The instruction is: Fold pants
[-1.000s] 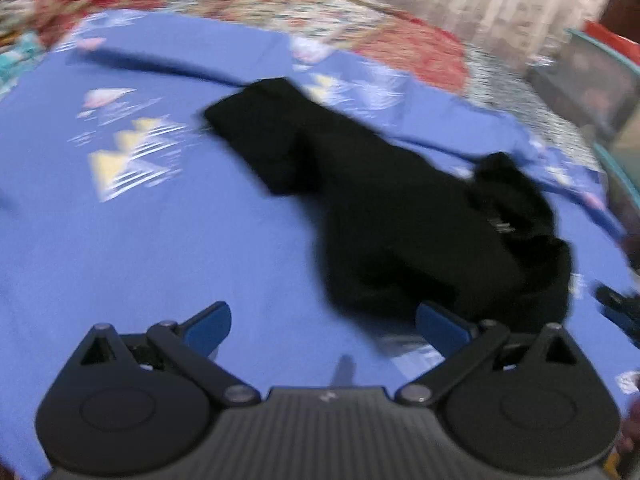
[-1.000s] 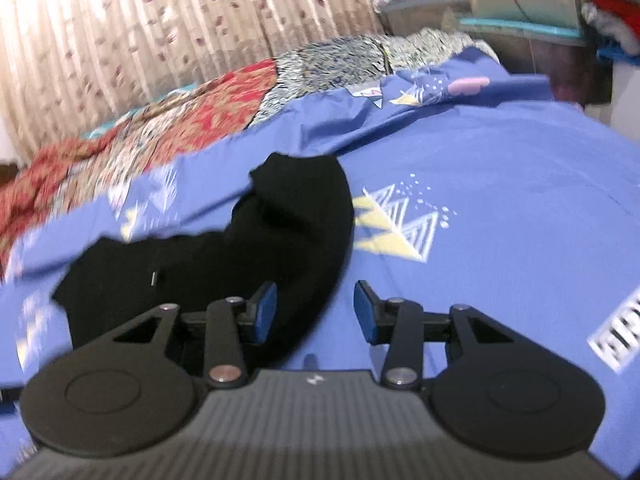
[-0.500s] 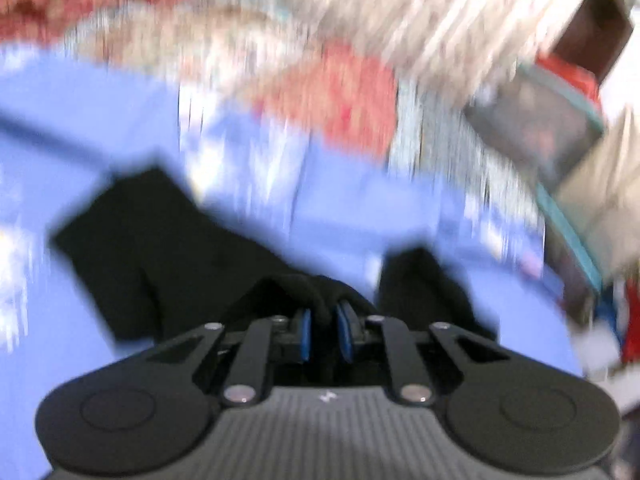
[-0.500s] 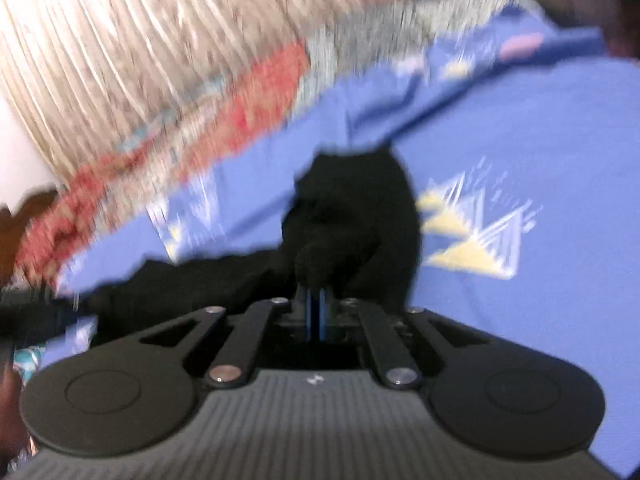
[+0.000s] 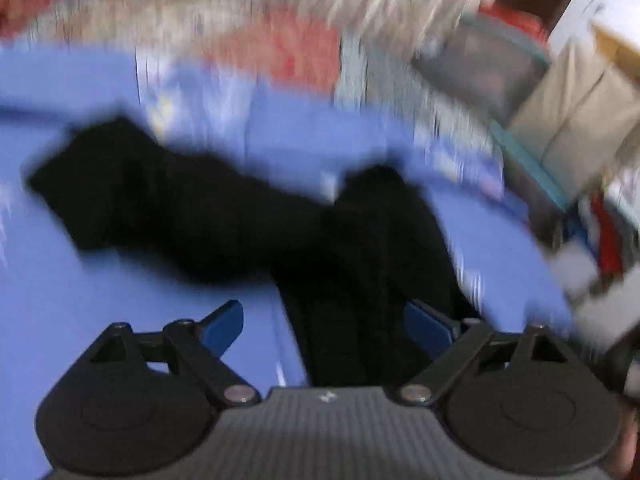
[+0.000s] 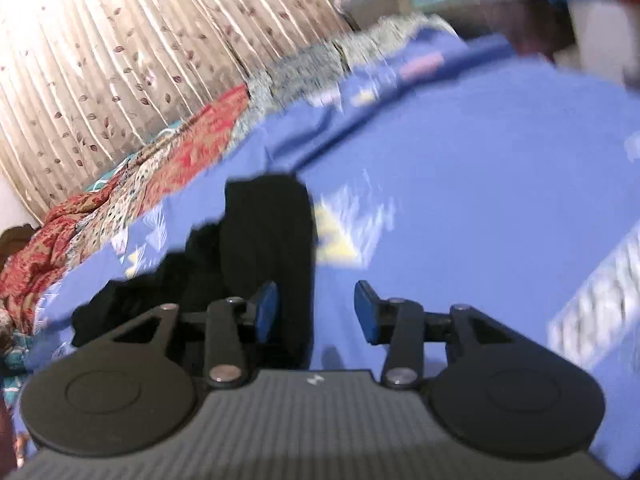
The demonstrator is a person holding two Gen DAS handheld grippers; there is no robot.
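Black pants point(image 5: 224, 216) lie crumpled on a blue bedsheet point(image 5: 80, 320), one leg stretched to the left and another part running down toward the camera. My left gripper point(image 5: 326, 330) hangs over that near part with its jaws opening wide; the cloth lies between the blue pads point(image 5: 224, 326), which do not press on it. In the right wrist view the black pants point(image 6: 268, 240) run from the centre down to the left. My right gripper point(image 6: 316, 312) is opening too, its left pad point(image 6: 266, 312) over the cloth's edge and bare blue sheet point(image 6: 480, 200) under the gap.
A red and beige patterned quilt point(image 6: 132, 188) borders the far side of the sheet, with a pleated curtain point(image 6: 140, 48) behind it. Boxes and stacked clutter point(image 5: 492, 68) stand off the bed's right side. Both views are motion-blurred.
Both grippers went from open to shut on the black cloth half a second ago and are open again now. The pants have been pulled into a new lay, and both cameras have shifted.
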